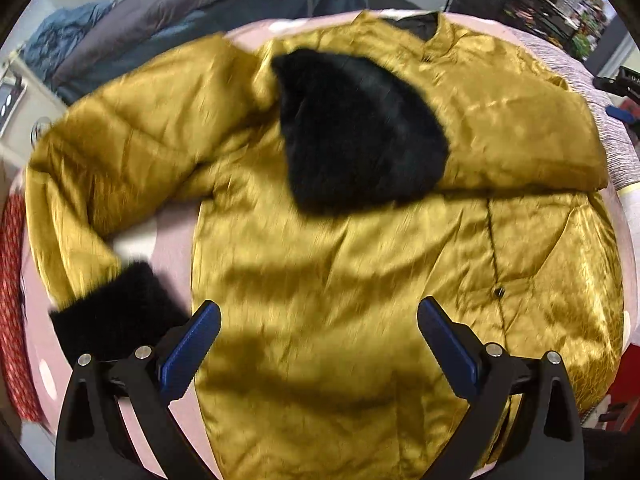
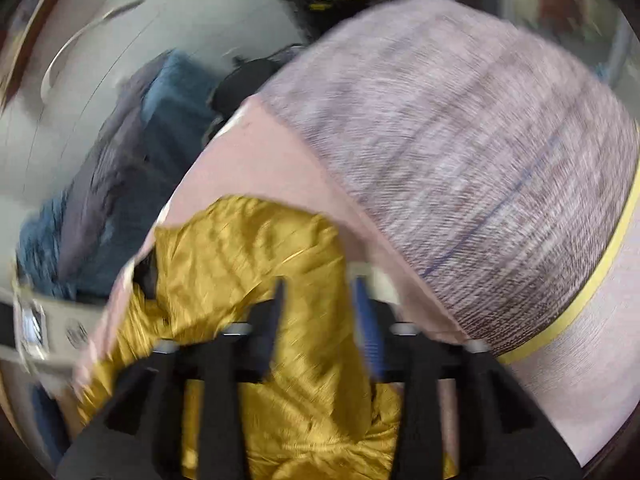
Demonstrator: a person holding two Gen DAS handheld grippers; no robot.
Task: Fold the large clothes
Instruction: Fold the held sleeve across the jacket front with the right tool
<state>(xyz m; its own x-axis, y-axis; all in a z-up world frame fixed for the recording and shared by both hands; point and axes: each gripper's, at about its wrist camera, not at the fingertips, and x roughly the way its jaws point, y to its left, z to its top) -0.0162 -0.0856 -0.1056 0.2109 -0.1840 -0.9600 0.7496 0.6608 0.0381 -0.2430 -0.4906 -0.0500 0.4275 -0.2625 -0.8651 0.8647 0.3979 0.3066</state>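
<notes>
shiny mustard-gold satin padded jacket (image 1: 340,280) lies flat, front up, on a pink-covered table (image 1: 172,248); collar at the far edge, hem toward the near edge. one sleeve is folded across the chest, so its black fur cuff (image 1: 360,132) rests mid-body, probably the first fold. the other sleeve (image 1: 104,152) is spread out to the side, its black fur cuff (image 1: 116,312) near the table's near edge.

left gripper (image 1: 318,344) hovers over the lower body panel, blue-padded jaws spread wide, nothing between them.

right gripper (image 2: 320,312) view is badly blurred; gold cloth sits between its jaws, but pinching or loose, cannot tell.

bare pink top shows around the spread sleeve. a grey-mauve knit cloth (image 2: 460,140) covers the table beside the jacket; red patterned fabric (image 1: 12,300) hangs past the other edge.
</notes>
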